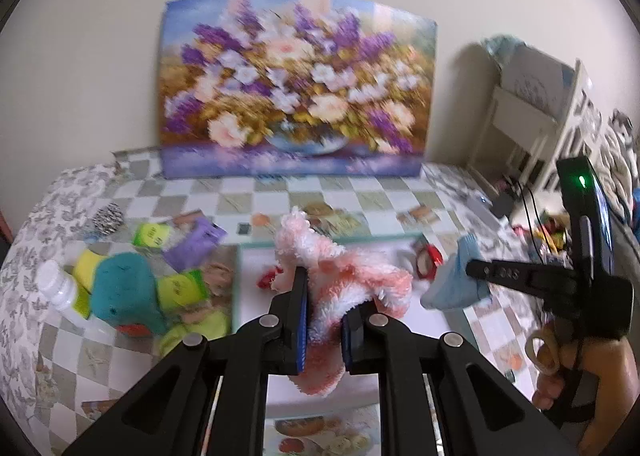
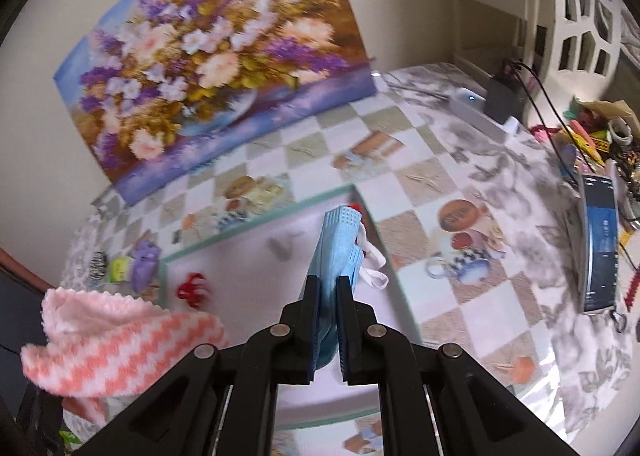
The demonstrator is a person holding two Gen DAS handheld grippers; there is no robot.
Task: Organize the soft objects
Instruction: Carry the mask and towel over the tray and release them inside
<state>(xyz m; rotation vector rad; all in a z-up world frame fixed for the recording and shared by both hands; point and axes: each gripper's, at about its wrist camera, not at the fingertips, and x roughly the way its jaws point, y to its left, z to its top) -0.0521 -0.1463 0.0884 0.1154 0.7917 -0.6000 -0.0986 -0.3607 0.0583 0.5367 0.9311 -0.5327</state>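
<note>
Meanwhile, the left tongs (image 1: 323,310) are clenched on a fluffy pink-and-white cloth (image 1: 344,280), holding it up above the white mat (image 1: 256,256) on the checkered tabletop (image 1: 360,195). Right of that mat's centre, the right tongs (image 2: 328,296) pinch a folded blue face mask (image 2: 336,248), also lifted over the mat. Left of the mat lies a teal plush toy (image 1: 120,292); a red clip (image 2: 192,290) rests on the mat.

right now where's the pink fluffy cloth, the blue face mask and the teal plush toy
pink fluffy cloth (image 1: 352,276), left wrist view, on the fuzzy bunch above the claw pads
blue face mask (image 2: 334,252), right wrist view, on the pleated middle
teal plush toy (image 1: 120,288), left wrist view, on its teal body
</note>
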